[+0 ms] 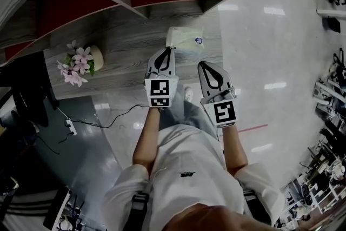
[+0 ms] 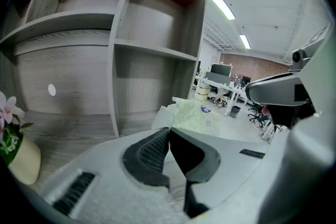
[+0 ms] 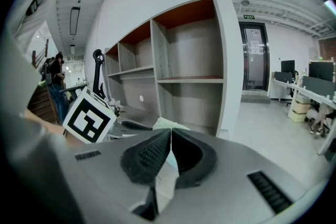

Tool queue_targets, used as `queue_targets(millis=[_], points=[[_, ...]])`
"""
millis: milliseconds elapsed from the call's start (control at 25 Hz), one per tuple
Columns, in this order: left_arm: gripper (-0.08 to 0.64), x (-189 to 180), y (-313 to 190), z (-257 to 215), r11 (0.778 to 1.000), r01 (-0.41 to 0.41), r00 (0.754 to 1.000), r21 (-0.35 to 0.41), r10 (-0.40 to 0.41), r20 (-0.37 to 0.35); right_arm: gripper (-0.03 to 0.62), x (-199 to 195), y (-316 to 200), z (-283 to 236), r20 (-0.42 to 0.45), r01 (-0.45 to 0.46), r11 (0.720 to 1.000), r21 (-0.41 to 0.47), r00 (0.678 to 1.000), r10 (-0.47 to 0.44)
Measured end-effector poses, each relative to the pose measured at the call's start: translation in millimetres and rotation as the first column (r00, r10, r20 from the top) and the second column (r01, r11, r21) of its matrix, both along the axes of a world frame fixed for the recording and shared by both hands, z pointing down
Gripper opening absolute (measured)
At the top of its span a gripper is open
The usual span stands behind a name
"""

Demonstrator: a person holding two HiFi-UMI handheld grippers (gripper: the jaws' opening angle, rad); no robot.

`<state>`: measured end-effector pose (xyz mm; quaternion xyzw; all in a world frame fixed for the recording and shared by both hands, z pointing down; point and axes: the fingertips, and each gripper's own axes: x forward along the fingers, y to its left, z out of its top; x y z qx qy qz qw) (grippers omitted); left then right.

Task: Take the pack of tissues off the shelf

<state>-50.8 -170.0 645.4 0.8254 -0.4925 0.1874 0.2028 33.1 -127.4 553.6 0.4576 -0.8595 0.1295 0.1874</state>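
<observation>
The pack of tissues (image 1: 185,39), pale green and white with a small blue mark, lies on the grey wooden ledge of the shelf (image 1: 119,57). My left gripper (image 1: 167,51) is shut and holds nothing, its tip right at the pack's near left corner. In the left gripper view the pack (image 2: 195,113) shows just beyond the closed jaws of my left gripper (image 2: 169,130). My right gripper (image 1: 204,65) hangs shut and empty a little short of the pack, to its right. The right gripper view shows the pack (image 3: 169,123) peeking over the meeting tips of my right gripper (image 3: 170,131).
A pot of pink flowers (image 1: 81,63) stands on the ledge to the left; it also shows in the left gripper view (image 2: 16,150). Open shelf compartments (image 2: 147,81) rise behind the pack. A power strip (image 1: 70,126) and cable lie on the floor. Office desks (image 2: 223,92) stand far right.
</observation>
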Motion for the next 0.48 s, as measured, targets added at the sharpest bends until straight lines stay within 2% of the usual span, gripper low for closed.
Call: queue_targets(millis=[480], points=[[0.031, -1, 7, 23, 0.999, -0.017, 1.0, -0.044, 0.019, 0.026, 0.026, -2, 3, 16, 0.005, -0.006, 0.999, -0.037, 1.0, 0.006]])
